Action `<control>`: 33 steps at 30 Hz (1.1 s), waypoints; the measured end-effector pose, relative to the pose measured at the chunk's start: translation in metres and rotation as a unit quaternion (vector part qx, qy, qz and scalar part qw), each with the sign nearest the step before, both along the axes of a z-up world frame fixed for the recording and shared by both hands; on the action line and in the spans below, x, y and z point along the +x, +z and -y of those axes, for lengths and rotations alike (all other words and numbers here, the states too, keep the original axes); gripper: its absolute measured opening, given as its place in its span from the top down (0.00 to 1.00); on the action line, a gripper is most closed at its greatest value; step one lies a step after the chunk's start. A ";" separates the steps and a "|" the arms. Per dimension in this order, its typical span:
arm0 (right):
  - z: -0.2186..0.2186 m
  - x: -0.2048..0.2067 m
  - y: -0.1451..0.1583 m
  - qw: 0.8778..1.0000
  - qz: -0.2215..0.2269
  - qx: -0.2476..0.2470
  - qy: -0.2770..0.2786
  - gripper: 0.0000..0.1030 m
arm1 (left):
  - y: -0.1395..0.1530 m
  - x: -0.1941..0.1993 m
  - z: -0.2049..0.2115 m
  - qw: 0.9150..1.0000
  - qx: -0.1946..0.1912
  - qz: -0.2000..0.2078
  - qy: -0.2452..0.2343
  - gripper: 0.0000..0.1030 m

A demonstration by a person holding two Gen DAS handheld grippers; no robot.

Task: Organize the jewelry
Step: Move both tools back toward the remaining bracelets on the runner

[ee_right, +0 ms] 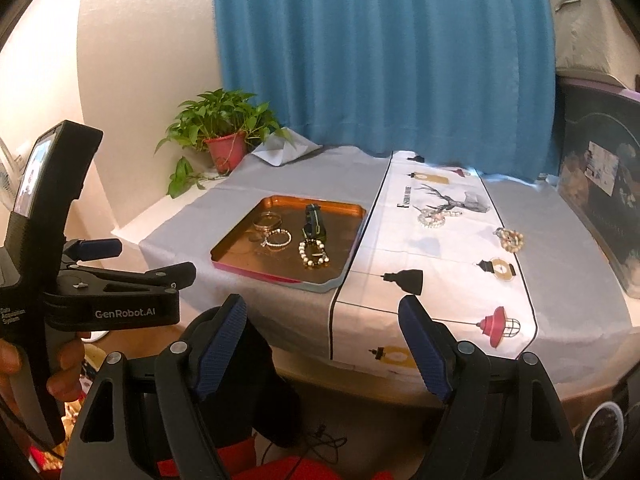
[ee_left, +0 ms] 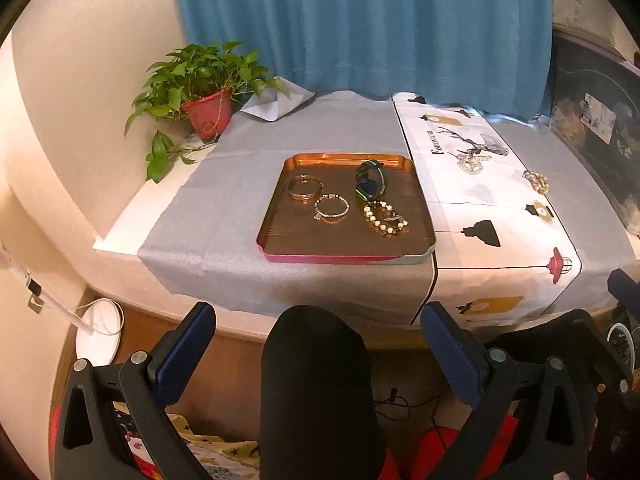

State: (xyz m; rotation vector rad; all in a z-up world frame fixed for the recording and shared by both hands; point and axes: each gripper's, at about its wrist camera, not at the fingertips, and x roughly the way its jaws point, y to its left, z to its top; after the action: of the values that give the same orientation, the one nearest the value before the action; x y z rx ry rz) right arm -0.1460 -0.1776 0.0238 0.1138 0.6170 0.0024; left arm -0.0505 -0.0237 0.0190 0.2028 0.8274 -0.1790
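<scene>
I am holding both the left gripper (ee_left: 318,332) and the right gripper (ee_right: 322,322) spread wide and empty short of the table, looking ahead at one copper tray (ee_left: 280,216) carrying four pieces, one watch (ee_left: 371,180) and three bracelets (ee_left: 331,208), with two more bracelets (ee_right: 432,217) lying on the runner (ee_right: 452,280) beyond my right gripper.

A copper-brown tray (ee_left: 280,216) with a pink outer rim is seen on grey cloth (ee_left: 224,216). A white runner (ee_left: 492,208) is printed with black, gold and red lanterns. A blue curtain (ee_left: 360,24) is hung behind; a watch (ee_left: 372,180) appears black and green.
</scene>
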 end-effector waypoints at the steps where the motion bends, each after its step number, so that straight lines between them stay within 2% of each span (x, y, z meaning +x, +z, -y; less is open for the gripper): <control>1: 0.002 0.000 -0.001 1.000 0.000 0.002 -0.002 0.23 | 0.000 0.001 0.002 1.000 0.000 -0.001 -0.001 0.01; 12: 0.033 0.007 -0.014 0.999 -0.012 0.027 -0.024 0.23 | -0.007 0.021 0.040 0.999 0.015 -0.017 -0.025 0.01; 18: 0.074 0.016 -0.023 0.997 -0.017 0.034 -0.062 0.23 | -0.006 0.046 0.082 0.997 0.020 -0.019 -0.065 0.01; 26: 0.186 0.045 -0.040 0.985 -0.021 0.014 -0.171 0.23 | -0.011 0.117 0.164 0.990 0.001 -0.061 -0.128 0.01; 29: 0.241 0.068 -0.048 0.977 -0.023 0.009 -0.212 0.23 | -0.016 0.149 0.200 0.988 0.015 -0.053 -0.146 0.01; 33: 0.306 0.105 -0.067 0.968 -0.042 0.013 -0.247 0.23 | -0.035 0.203 0.256 0.982 0.027 -0.070 -0.175 0.01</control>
State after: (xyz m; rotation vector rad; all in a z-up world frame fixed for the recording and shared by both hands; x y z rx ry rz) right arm -0.0406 -0.4837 -0.0432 0.2915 0.6598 -0.4804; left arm 0.1527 -0.2797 -0.0156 0.3898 0.9327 -0.5065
